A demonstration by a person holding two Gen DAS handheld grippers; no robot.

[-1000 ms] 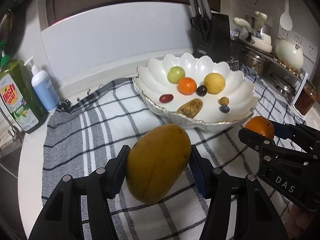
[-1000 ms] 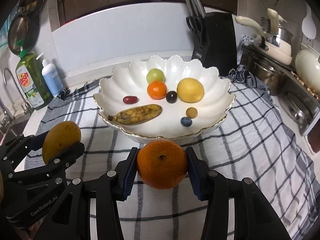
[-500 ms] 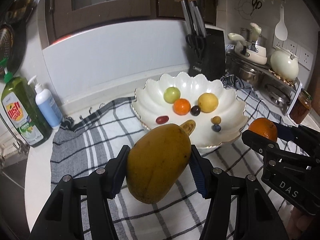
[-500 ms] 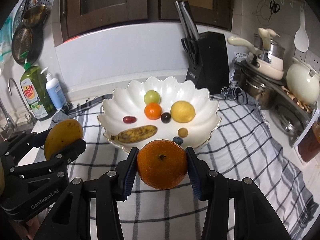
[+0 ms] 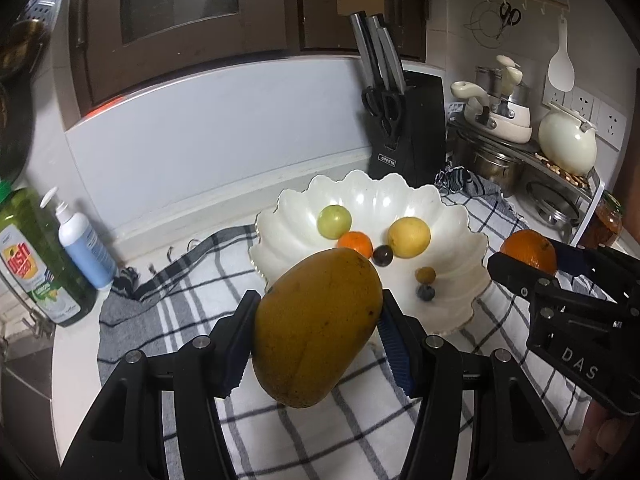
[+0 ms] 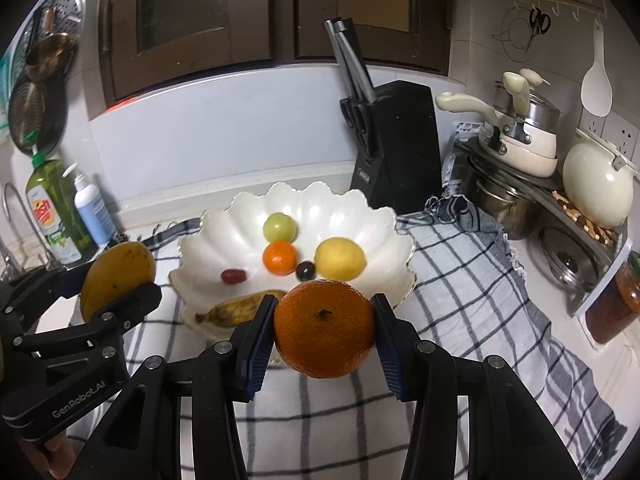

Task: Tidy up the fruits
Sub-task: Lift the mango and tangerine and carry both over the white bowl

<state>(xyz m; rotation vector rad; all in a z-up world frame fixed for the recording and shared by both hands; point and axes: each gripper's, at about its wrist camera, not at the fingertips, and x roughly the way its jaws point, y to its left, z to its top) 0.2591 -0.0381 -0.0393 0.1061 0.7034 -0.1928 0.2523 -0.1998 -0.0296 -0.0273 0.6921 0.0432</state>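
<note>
Both grippers raised, mango, orange clamped

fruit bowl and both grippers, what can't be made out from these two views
- Banana: left wrist view, hidden behind the mango; right wrist view, one end behind the right gripper.
- Bowl near rim: right wrist view, covered by the orange.
- Blueberry: right wrist view, behind the orange.
- Soap bottle label: blurred.

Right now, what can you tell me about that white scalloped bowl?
The white scalloped bowl is glossy, ceramic-looking, with a thin gold rim. It sits upright on the checked cloth, in front of the black knife block. Inside lie a banana, a green fruit, a small orange, a yellow fruit and some small dark fruits. Neither gripper touches it.
</note>
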